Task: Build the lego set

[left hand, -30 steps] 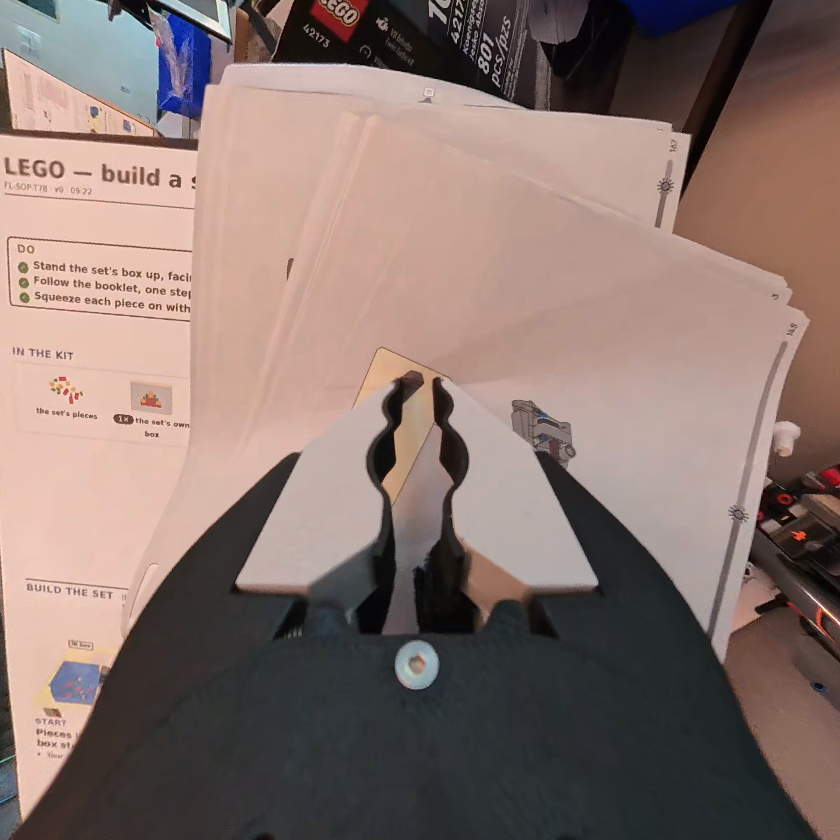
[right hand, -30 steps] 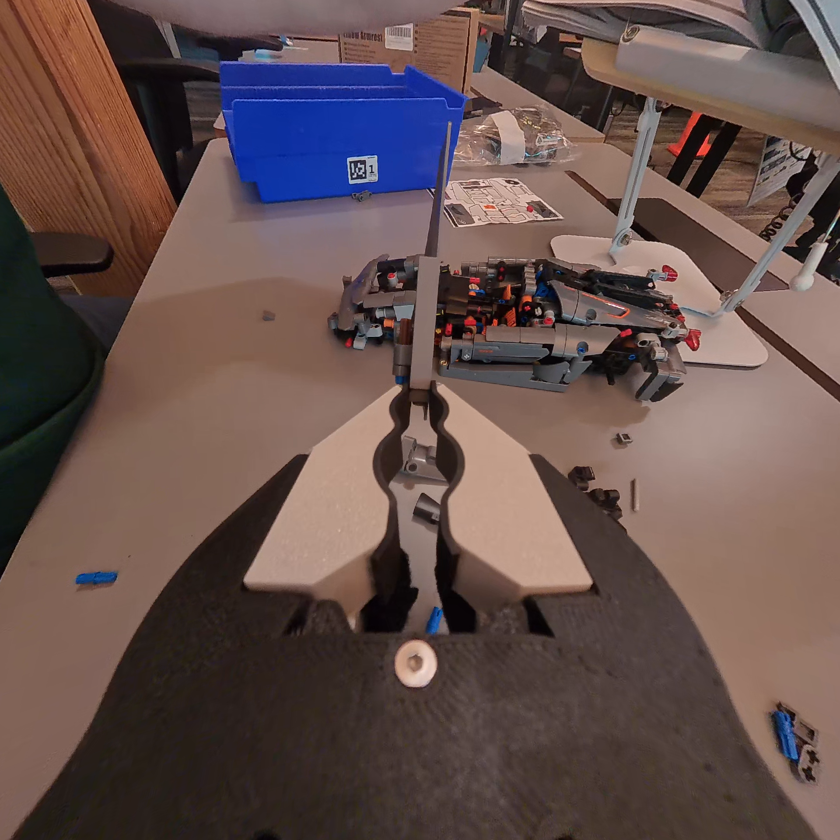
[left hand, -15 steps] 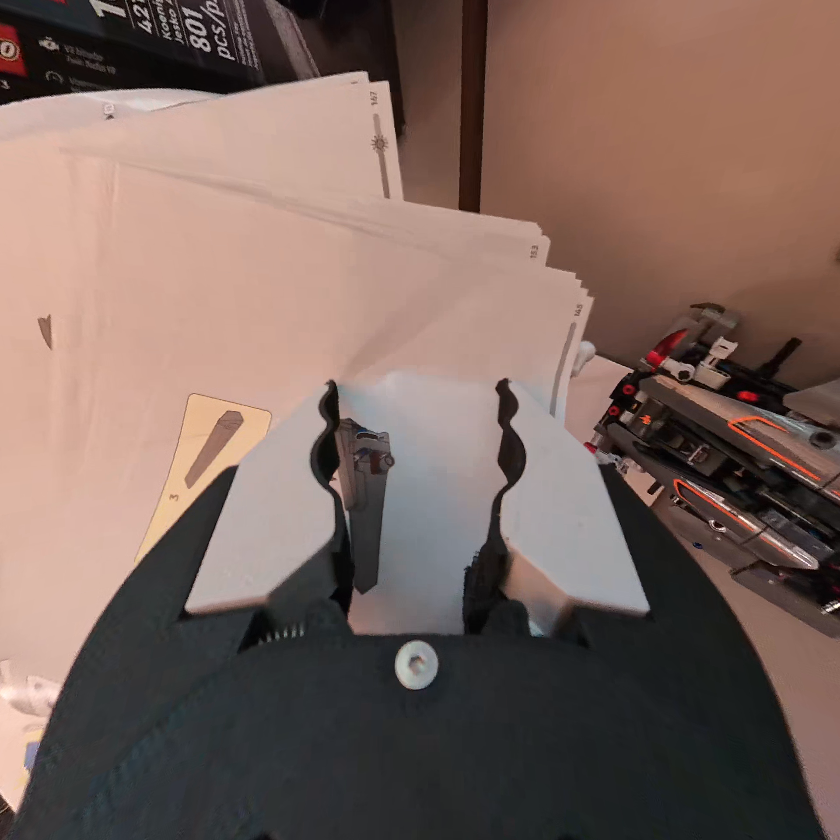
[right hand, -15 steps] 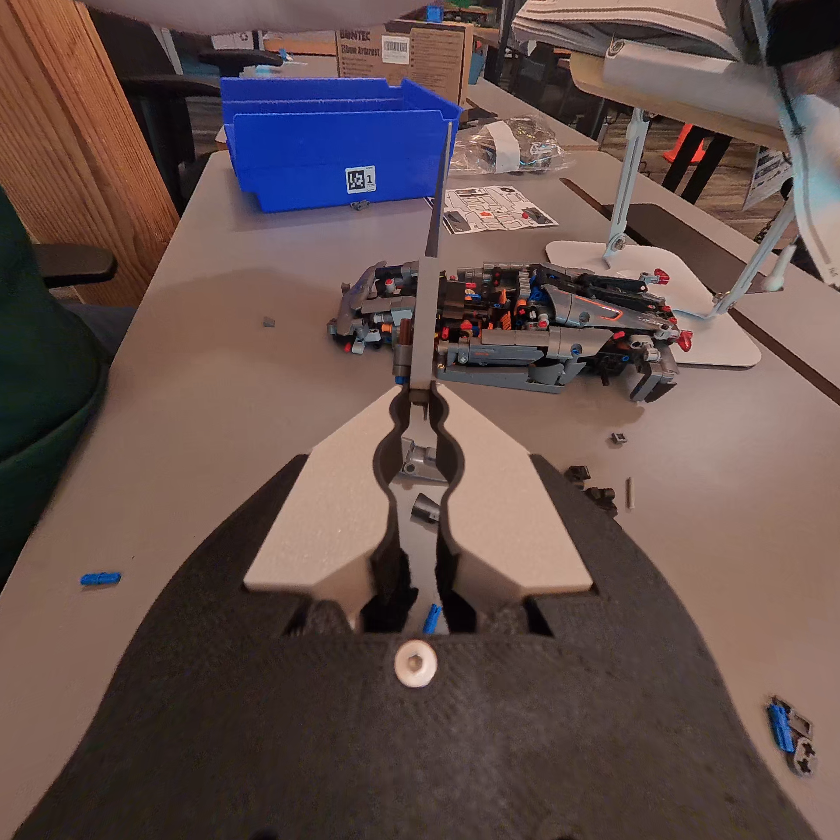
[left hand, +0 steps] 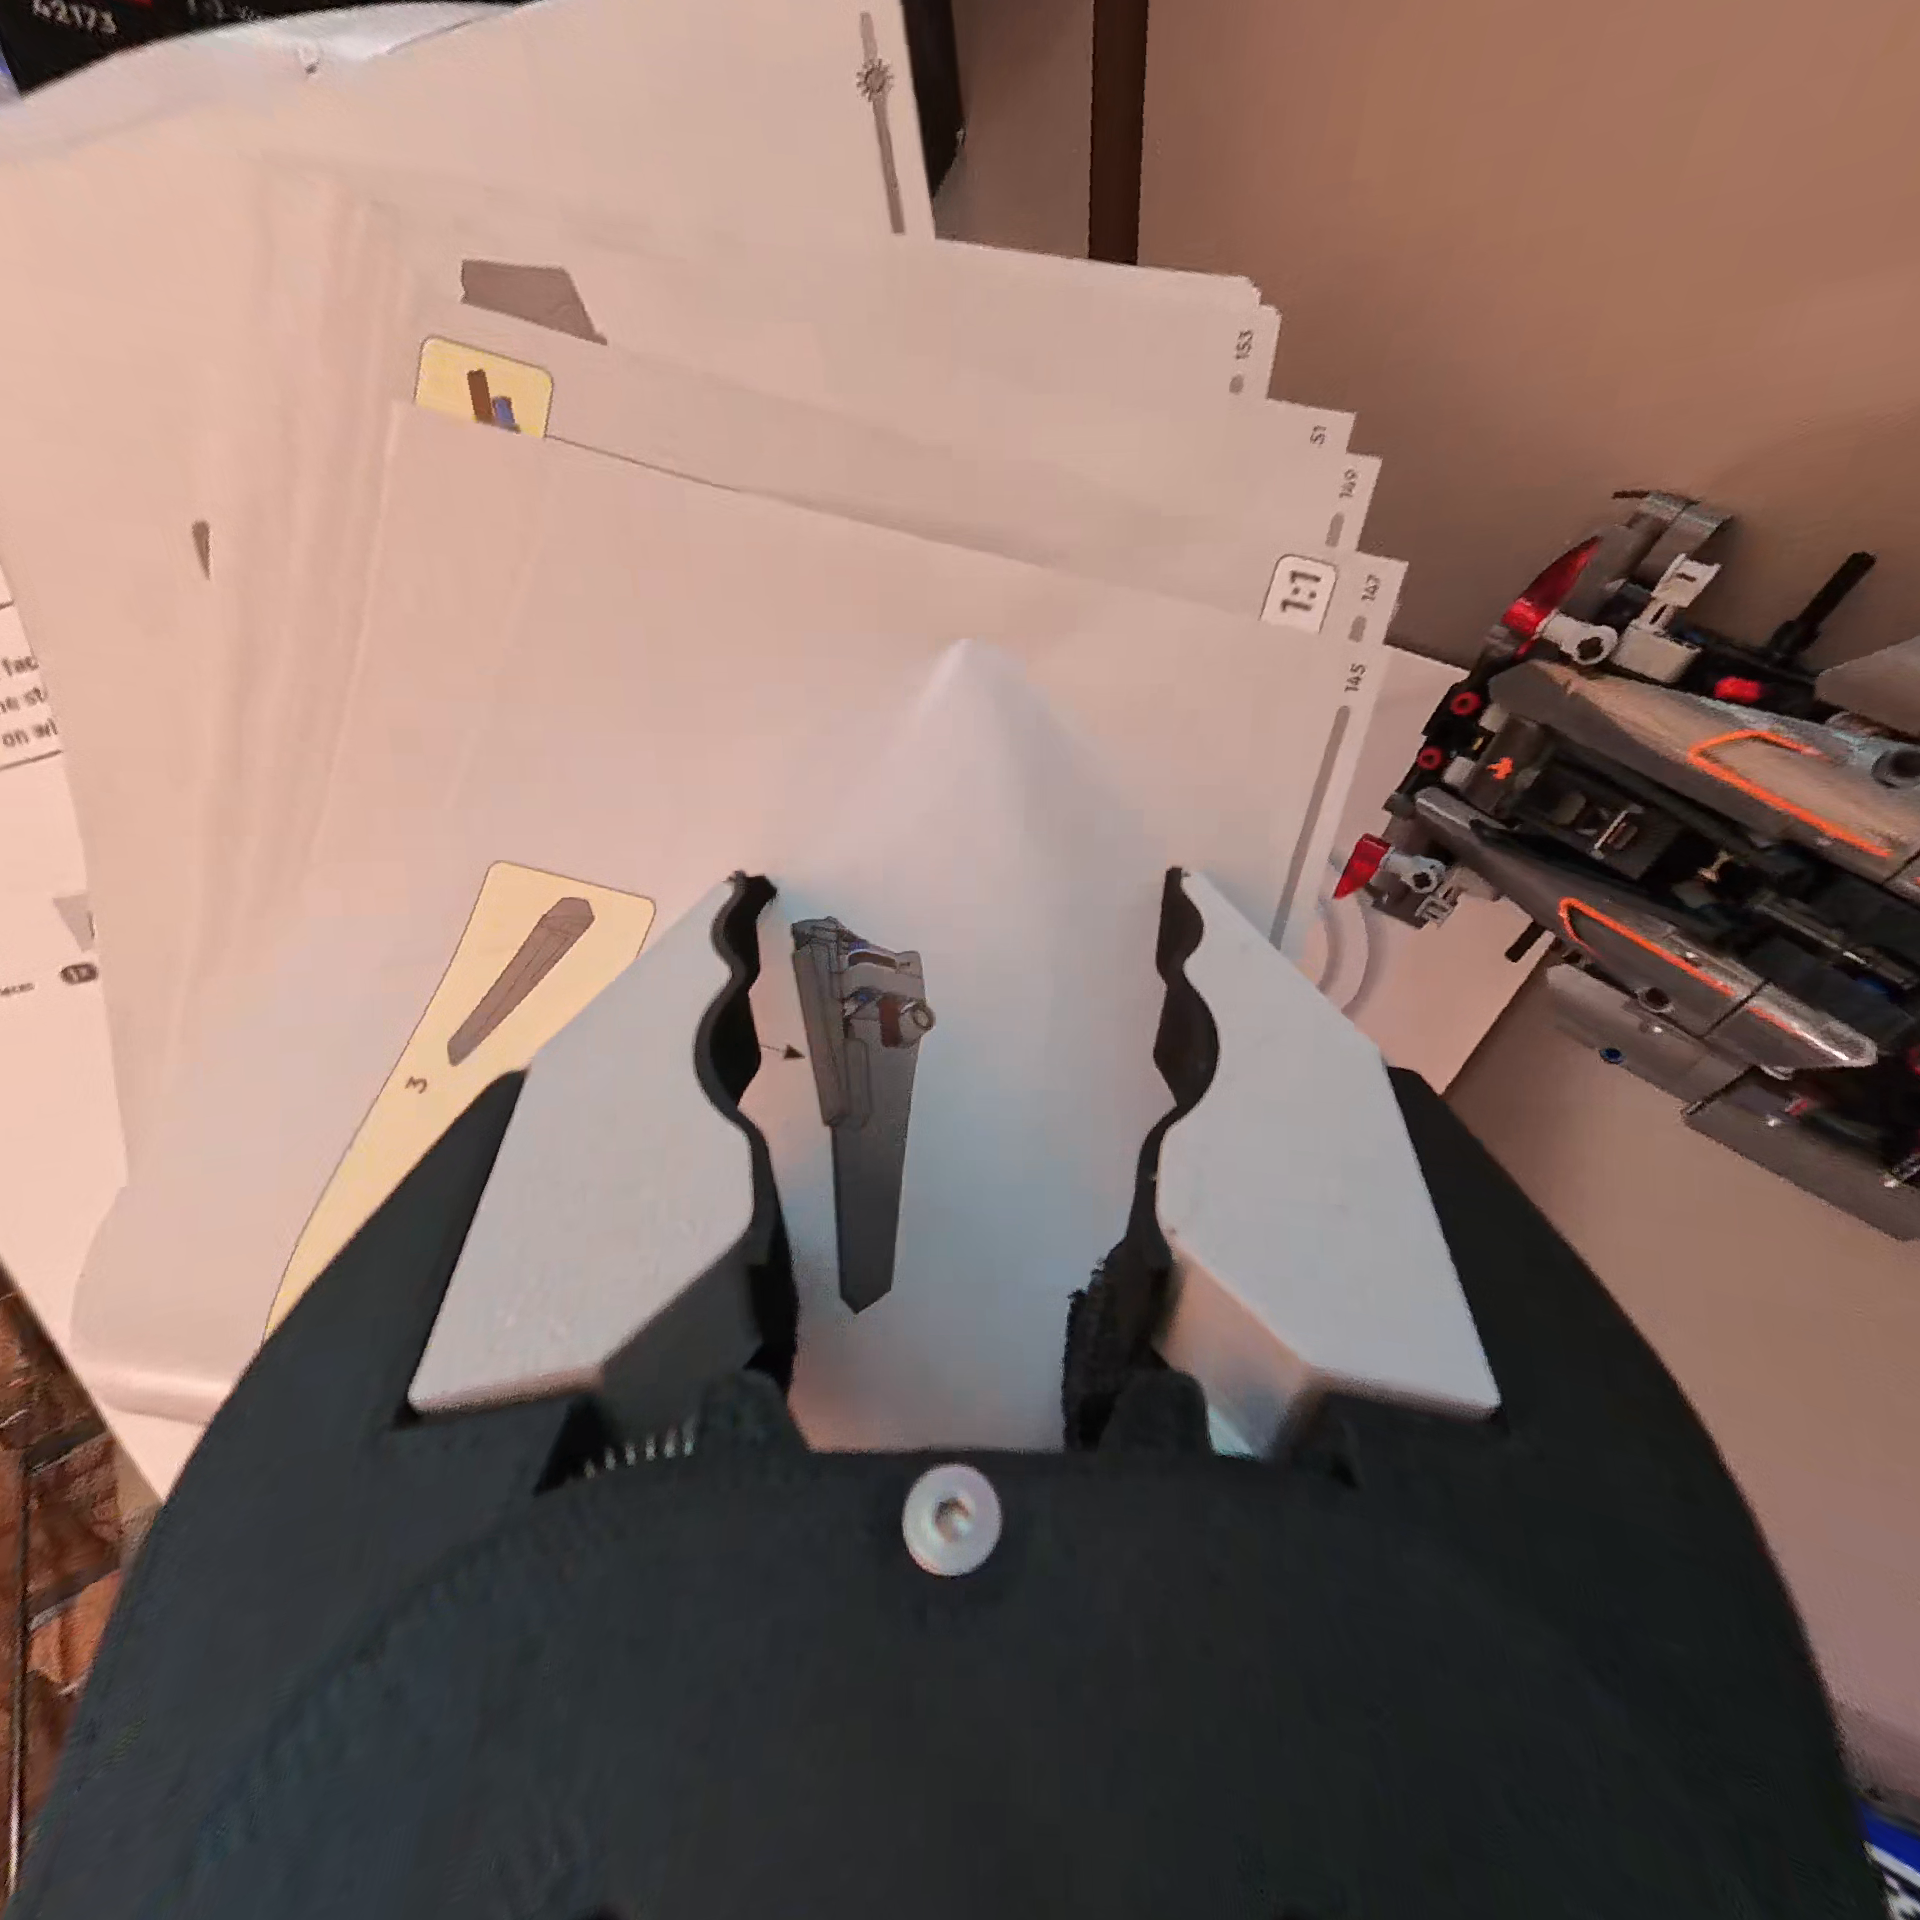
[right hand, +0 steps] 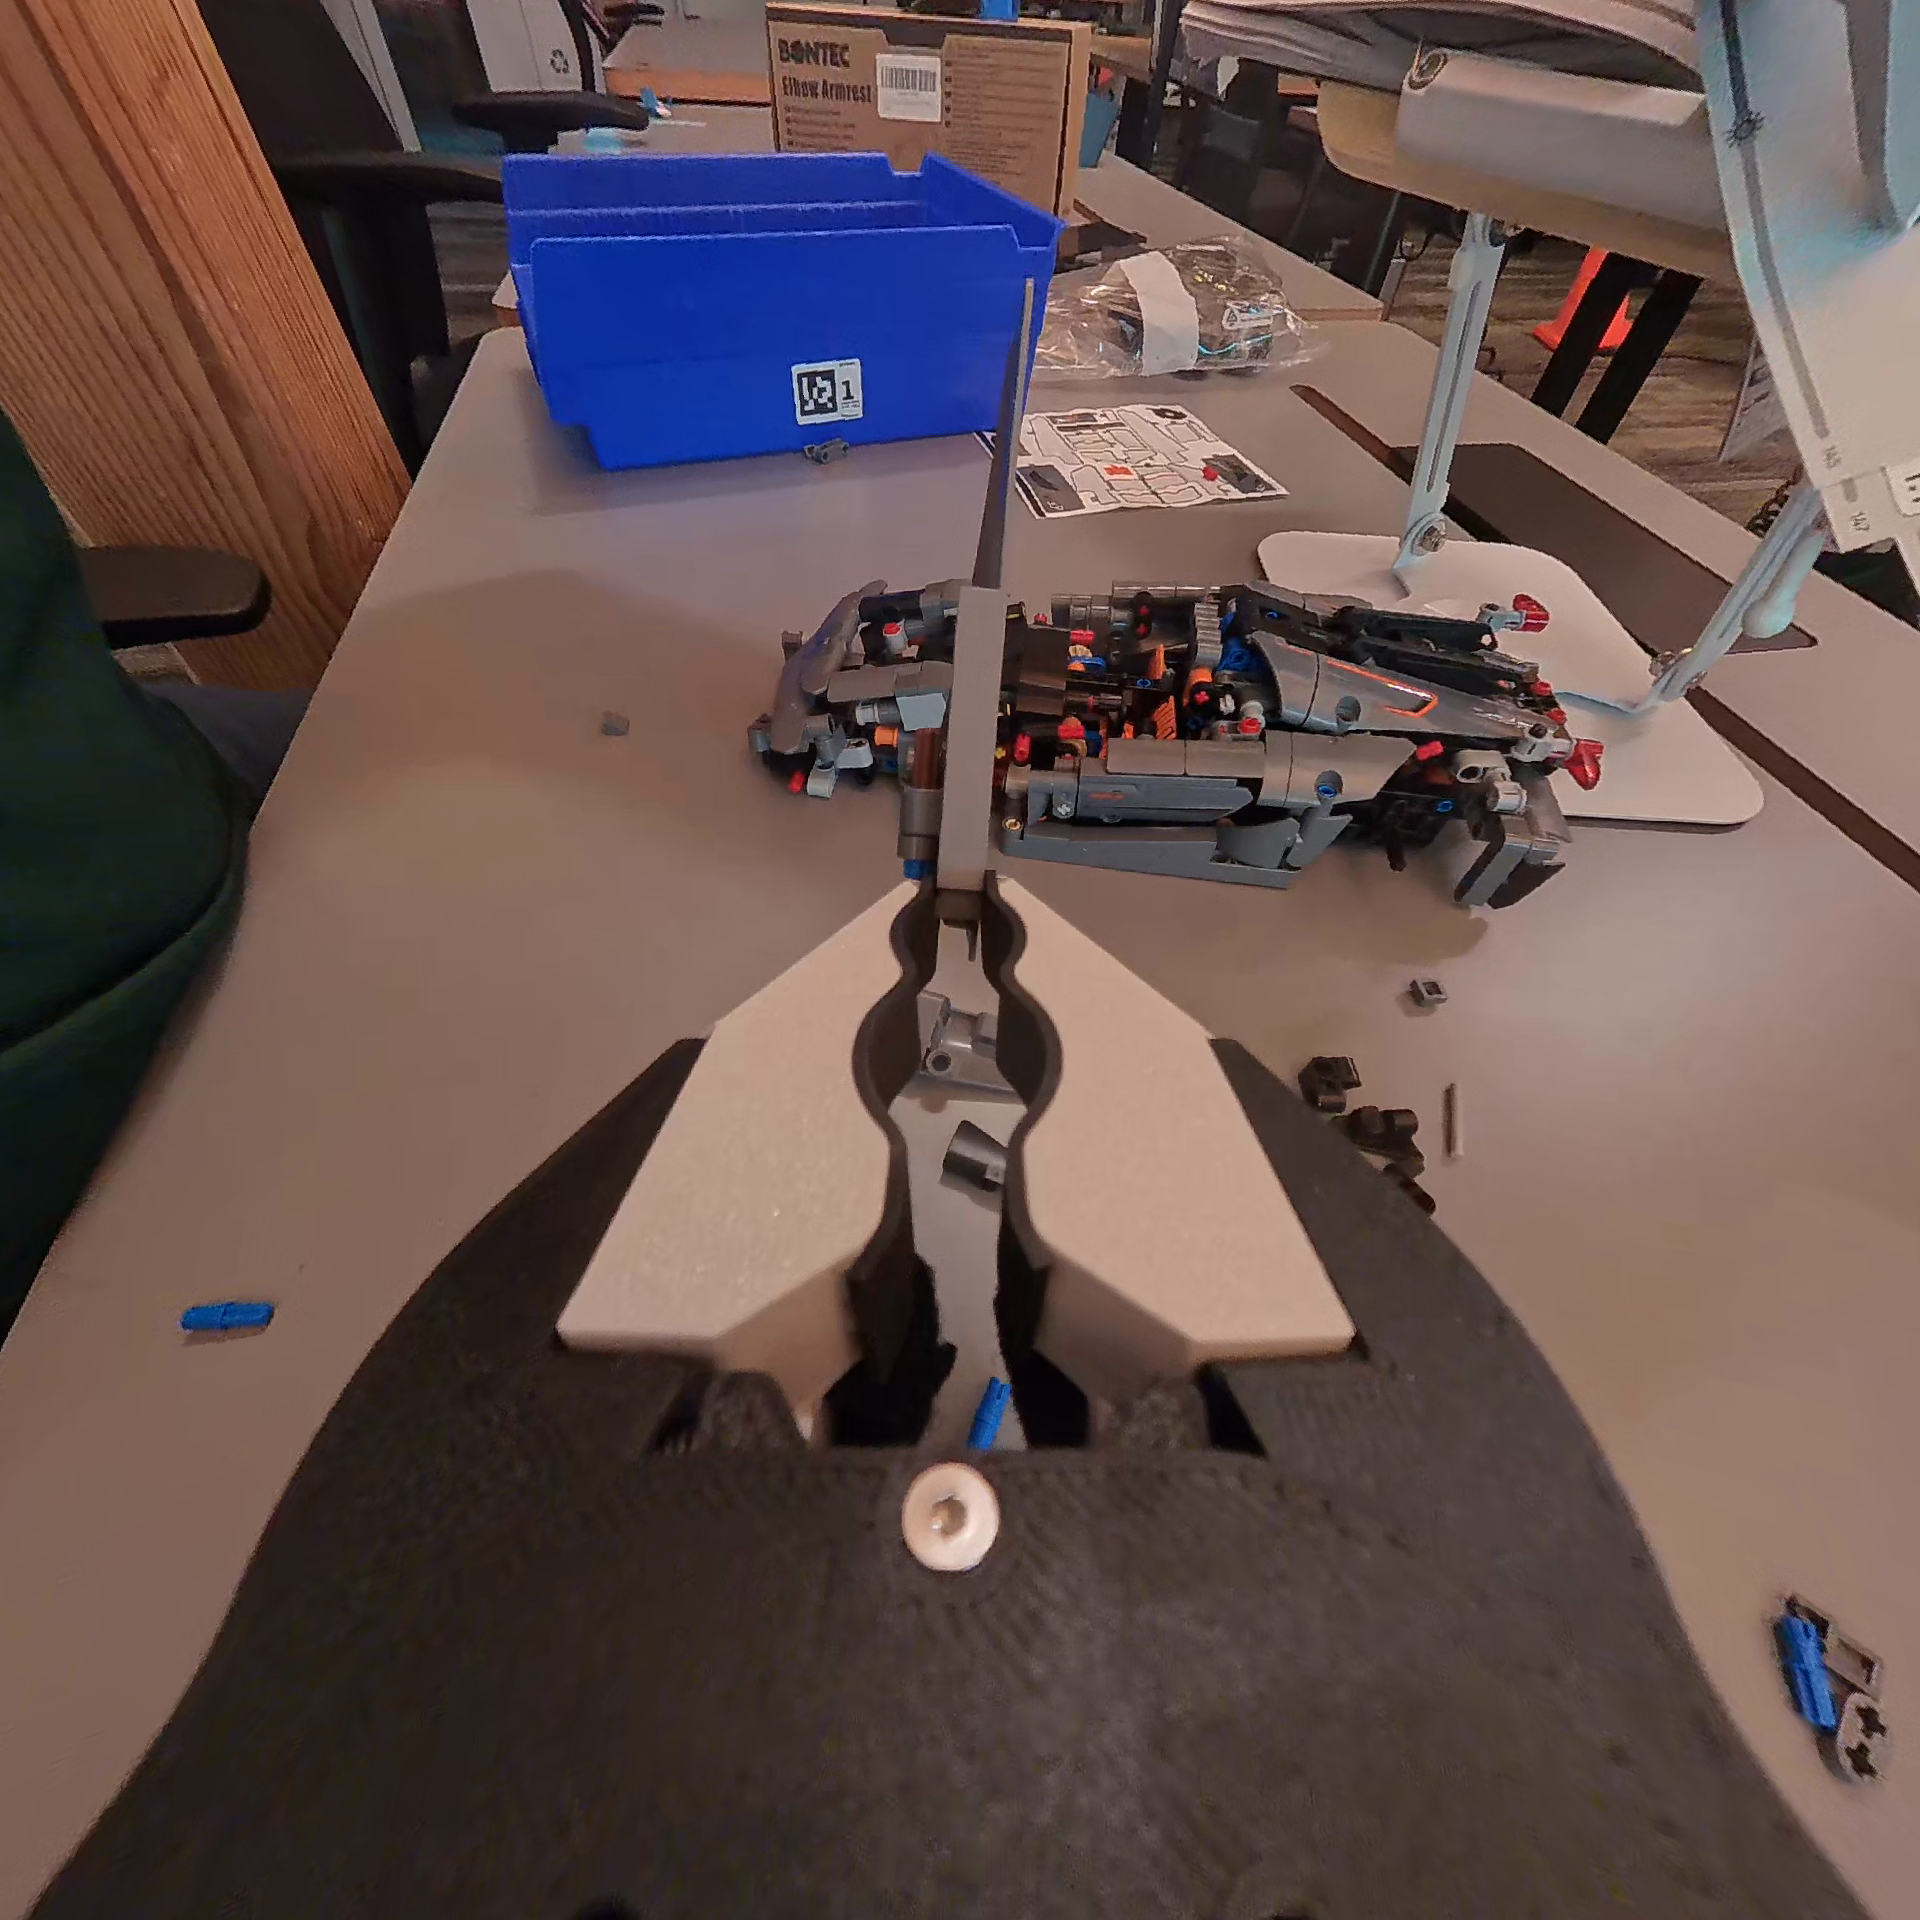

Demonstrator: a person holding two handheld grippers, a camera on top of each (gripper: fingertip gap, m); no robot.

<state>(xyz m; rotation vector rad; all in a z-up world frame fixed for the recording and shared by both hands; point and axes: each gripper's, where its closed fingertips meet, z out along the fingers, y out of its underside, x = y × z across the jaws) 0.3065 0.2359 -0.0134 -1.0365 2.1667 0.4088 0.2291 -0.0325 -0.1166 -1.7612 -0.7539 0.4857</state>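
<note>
Your left gripper (left hand: pixel 961 894): jaws spread wide, holding nothing, facing fanned instruction booklet (left hand: pixel 727 665). Half-built car model (left hand: pixel 1704 862) at its 3 o'clock: grey panels, orange trim lines, red pins.

Your right gripper (right hand: pixel 958 894): jaws pinched on long grey tapered panel piece (right hand: pixel 971 748), standing upright, brown and blue pins at base. Car model (right hand: pixel 1195 727) on table (right hand: pixel 520 935) at 12 to 1 o'clock, beyond tips. Blue bin (right hand: pixel 769 301) farther at 11 o'clock.

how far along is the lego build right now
Mostly built: the car lies on the table as one large assembly. In hand: the right gripper is shut on a long grey panel with small parts attached. The left gripper is open, empty, at the booklet. Left: fitting that panel, plus loose pieces on the table.
</note>
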